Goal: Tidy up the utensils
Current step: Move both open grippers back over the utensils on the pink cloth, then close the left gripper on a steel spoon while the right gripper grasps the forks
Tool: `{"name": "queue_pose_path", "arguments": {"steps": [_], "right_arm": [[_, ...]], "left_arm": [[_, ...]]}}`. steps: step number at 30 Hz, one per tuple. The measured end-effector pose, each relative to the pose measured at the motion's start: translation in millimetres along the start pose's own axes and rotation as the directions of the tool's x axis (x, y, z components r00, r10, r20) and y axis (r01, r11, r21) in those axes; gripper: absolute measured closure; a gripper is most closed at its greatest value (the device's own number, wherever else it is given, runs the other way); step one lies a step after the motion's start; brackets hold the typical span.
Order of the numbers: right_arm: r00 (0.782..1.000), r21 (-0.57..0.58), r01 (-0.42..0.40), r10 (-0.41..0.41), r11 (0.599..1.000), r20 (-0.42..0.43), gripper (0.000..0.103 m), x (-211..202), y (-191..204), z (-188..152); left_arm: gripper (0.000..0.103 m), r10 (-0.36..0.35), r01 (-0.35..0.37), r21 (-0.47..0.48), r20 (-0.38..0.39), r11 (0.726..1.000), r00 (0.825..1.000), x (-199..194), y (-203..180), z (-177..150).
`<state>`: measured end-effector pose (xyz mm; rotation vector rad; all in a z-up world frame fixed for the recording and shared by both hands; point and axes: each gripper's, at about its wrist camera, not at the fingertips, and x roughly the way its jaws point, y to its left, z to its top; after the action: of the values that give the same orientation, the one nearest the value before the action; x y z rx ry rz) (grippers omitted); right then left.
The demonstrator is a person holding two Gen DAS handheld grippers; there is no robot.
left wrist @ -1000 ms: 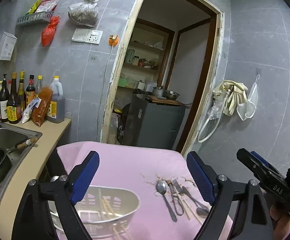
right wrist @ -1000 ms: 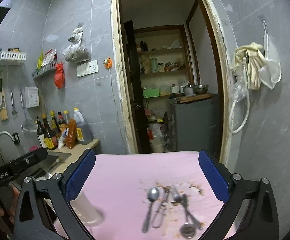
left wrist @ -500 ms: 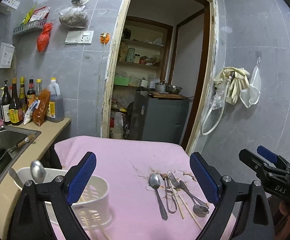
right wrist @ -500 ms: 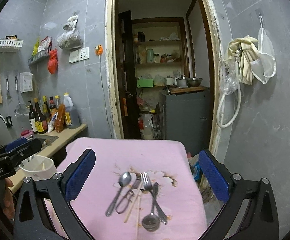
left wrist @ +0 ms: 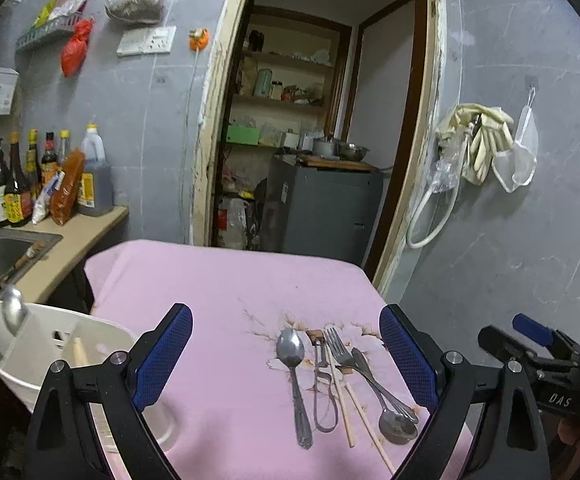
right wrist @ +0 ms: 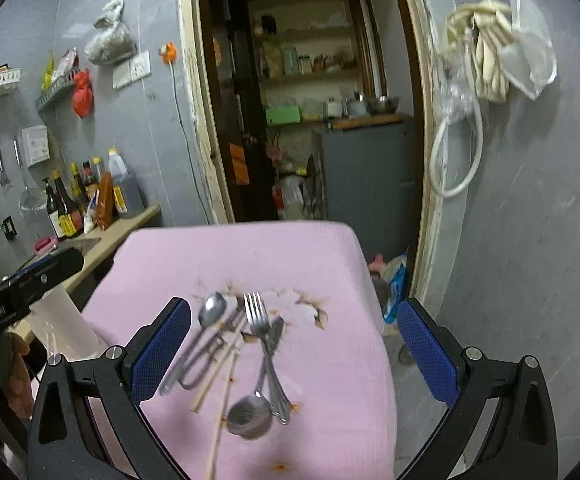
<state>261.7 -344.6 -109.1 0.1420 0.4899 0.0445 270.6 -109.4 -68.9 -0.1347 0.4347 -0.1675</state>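
Both the left gripper and right gripper hover with jaws wide open over utensils on the pink tabletop; a white caddy stands left.

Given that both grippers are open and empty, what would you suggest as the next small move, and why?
Probably lower the right gripper onto the fork and close. Its open fingers already frame the loose utensils on the pink cloth, and the white holder stands waiting at the left.

left gripper: jaws wide, empty | right gripper: jaws wide, empty
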Motion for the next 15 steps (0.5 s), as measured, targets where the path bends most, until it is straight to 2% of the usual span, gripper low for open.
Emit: {"name": "queue_pose_path", "arguments": {"steps": [6,12,15], "right_arm": [[0.997,0.018,-0.046,0.047,0.999,-0.064,0.002,38,-15,-11],[0.988,0.035,-0.095,0.098,0.995,-0.119,0.002,80,-23,-20],[0.979,0.044,-0.132,0.138,0.99,-0.151,0.009,101,-25,-22]], "left_arm": [[0.008,-0.004,0.003,-0.018,-0.048,1.0,0.999,37,-9,-8],[0.008,0.019,-0.024,-0.037,-0.112,0.999,0.994,78,-7,-23],[0.008,0.021,-0.028,-0.045,-0.15,0.999,0.988,97,-4,-27]]}}
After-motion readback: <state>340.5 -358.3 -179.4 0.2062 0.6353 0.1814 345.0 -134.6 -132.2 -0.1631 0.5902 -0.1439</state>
